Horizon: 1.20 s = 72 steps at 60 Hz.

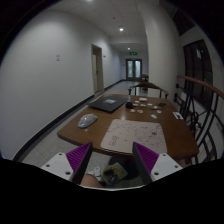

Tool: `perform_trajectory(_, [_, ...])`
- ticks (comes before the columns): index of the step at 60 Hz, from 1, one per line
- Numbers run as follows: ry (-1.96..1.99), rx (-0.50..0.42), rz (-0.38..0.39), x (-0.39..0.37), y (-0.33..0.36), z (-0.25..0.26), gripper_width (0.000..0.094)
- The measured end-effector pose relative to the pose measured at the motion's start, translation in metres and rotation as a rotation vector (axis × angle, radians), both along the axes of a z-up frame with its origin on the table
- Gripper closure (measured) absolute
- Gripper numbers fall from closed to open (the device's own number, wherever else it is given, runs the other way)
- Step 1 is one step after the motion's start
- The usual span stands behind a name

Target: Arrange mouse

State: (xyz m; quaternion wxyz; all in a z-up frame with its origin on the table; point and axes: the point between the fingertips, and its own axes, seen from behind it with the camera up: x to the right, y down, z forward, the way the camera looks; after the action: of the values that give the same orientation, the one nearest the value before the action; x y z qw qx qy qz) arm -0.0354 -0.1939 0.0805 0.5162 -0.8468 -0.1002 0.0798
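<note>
A grey mouse [88,120] lies on the left part of a wooden table [75,132], well beyond my fingers. A dark flat pad or closed laptop [108,103] lies farther back on the table. My gripper [112,158] is open, with its purple pads [78,157] wide apart, held low at the table's near edge. Between the fingers, below the table edge, shows a small dark and yellowish object [115,172] that I cannot identify. Nothing is pressed between the pads.
A large white sheet [135,135] lies on the table just ahead of the fingers. Small papers and items [150,103] are spread farther back. Chairs [186,103] stand to the right. A corridor with doors [133,68] runs beyond.
</note>
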Motion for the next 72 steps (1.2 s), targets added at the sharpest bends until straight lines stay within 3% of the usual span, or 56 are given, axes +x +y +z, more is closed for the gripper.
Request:
perform_trajectory(26, [0.025,-0.099,0.222,-0.168,0.099,-0.054,0.0105])
perform_trajectory(40, [-0.035,-0.243,0.178,-0.205,0.161,-0.095,0.0106])
perform_trajectory(54, [-0.103,-0.233,0.086,-0.221,0.232,-0.102,0.0117])
perform_trajectory(56, [-0.095,-0.232,0.076,-0.224,0.236,-0.100,0.0139])
perform_trajectory(61, [-0.070,-0.232,0.018,-0.220,0.248,-0.101,0.0423])
perform_trajectory(64, [-0.079,-0.237,0.040,-0.222,0.248,-0.100,0.0504])
perform_trajectory(69, [-0.036,-0.254,0.079,-0.224,0.239,-0.091,0.0571])
perform_trajectory(72, [0.003,-0.180,0.085,-0.216,0.235,-0.057,0.0582])
